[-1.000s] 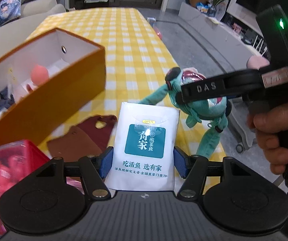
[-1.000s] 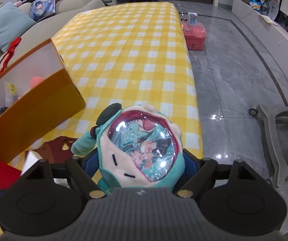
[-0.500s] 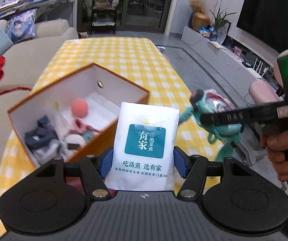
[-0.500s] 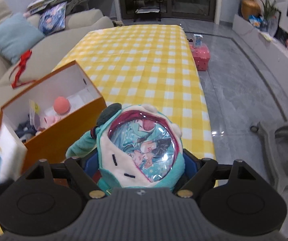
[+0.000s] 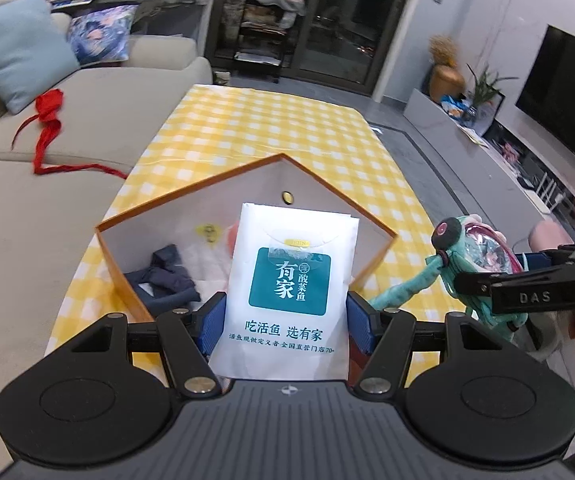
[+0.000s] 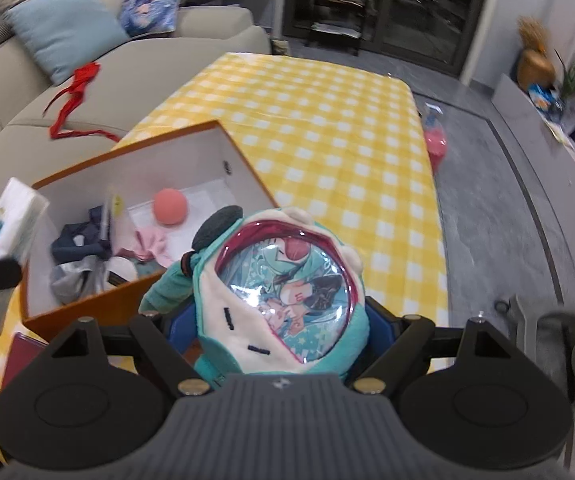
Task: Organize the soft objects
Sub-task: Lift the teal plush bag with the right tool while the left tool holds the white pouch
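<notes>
Both grippers have risen since a second ago, so the orange box (image 5: 371,226), then seen side-on, now shows its open inside. Left gripper (image 5: 285,322) clamps a white tissue pack (image 5: 291,288) upright between its blue pads, held over the box's near corner. Right gripper (image 6: 275,330) grips a teal plush (image 6: 283,300) by its sides, at the box's near right wall. Inside the box (image 6: 247,164) lie a pink ball (image 6: 170,206), dark cloth (image 6: 77,240) and pink cloth (image 6: 152,245). Yellow checked table (image 6: 327,128) stretches far.
</notes>
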`<state>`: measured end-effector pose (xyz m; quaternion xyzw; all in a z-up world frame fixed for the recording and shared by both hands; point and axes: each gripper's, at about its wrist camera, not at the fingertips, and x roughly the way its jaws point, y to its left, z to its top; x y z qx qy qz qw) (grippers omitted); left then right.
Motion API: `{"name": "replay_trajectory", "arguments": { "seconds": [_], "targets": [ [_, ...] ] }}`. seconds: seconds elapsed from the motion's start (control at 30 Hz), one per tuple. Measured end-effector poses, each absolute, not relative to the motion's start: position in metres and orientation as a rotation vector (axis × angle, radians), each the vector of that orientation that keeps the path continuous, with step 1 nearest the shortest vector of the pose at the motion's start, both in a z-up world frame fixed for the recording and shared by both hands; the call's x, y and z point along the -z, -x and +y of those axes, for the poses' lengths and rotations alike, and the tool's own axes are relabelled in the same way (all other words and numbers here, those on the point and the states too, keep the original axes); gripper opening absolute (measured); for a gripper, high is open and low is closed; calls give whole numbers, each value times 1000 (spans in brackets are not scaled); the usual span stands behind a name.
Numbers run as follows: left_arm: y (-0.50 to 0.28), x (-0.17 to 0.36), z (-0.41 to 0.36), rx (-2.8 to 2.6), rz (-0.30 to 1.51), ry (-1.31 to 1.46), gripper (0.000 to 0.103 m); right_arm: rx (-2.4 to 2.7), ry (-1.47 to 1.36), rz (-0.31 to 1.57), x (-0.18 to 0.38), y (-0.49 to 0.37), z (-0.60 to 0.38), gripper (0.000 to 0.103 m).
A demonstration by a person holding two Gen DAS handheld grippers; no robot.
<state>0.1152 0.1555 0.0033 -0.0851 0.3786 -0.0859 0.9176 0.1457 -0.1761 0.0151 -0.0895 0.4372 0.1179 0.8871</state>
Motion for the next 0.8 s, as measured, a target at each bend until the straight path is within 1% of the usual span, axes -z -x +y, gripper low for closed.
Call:
{"name": "replay_trajectory", "arguments": {
  "seconds": [0.2, 0.4, 0.6, 0.8],
  "targets": [
    [-144, -10, 169, 178, 767, 158, 72, -266, 234, 887, -31, -156, -142, 81],
    [-187, -23, 203, 179, 733, 245, 72, -289, 285, 827, -64, -173, -108, 81],
    [-214, 6, 214, 194, 782, 296, 72, -304, 312, 791, -83, -204, -76, 81],
    [-230, 26, 213, 208, 809, 266, 72, -311, 320, 788, -76, -232, -47, 81]
  ]
}}
